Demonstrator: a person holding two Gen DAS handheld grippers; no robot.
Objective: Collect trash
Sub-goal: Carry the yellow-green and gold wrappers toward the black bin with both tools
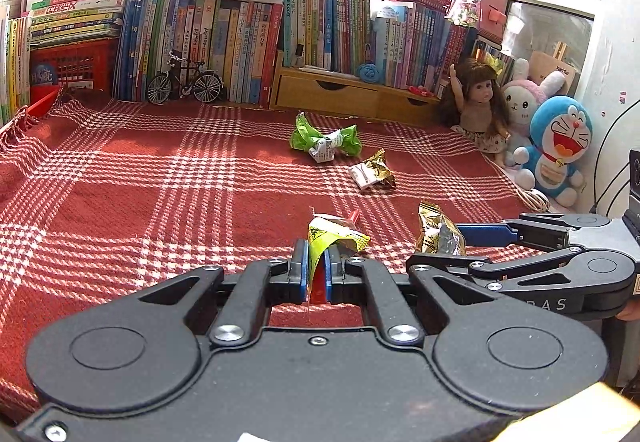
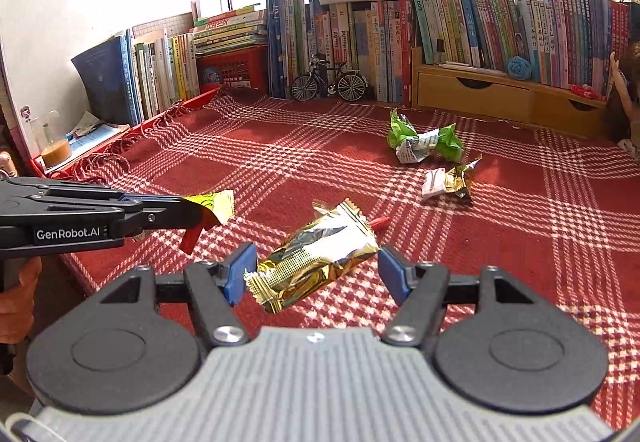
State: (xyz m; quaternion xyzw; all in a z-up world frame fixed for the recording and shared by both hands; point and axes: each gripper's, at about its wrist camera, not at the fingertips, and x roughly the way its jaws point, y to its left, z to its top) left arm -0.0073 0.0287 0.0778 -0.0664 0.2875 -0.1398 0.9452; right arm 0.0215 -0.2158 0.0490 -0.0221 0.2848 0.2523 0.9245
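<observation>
Trash on the red plaid cloth (image 2: 520, 242): four wrappers in view, two of them already between fingers. The left gripper (image 1: 316, 274) is pressed together on a yellow-and-red wrapper (image 1: 334, 240), which sticks out forward and up past the pads; the right wrist view shows the same piece clear of the cloth, a red tail hanging below the fingers. The right gripper (image 2: 316, 274) stands spread fairly wide with a crumpled gold foil packet (image 2: 316, 262) lying slantwise across the gap; the packet's left end touches or nearly touches the left pad, while its right corner comes just up to the right pad. Whether the pads actually bear on the foil I cannot tell; it may be held only by its own bulk. Judgement: before carrying further, the right fingers should press in until the foil visibly buckles, since slick, springy film held at two corners can swivel and drop. Keep the left pinch as is. Still lying ahead of both grippers, well beyond the fingertips: a green wrapper (image 1: 324, 139) farthest forward, and a small gold-and-white wrapper (image 1: 372, 171) nearer and to its right. No bin appears in either view, so the drop-off place is unknown.
</observation>
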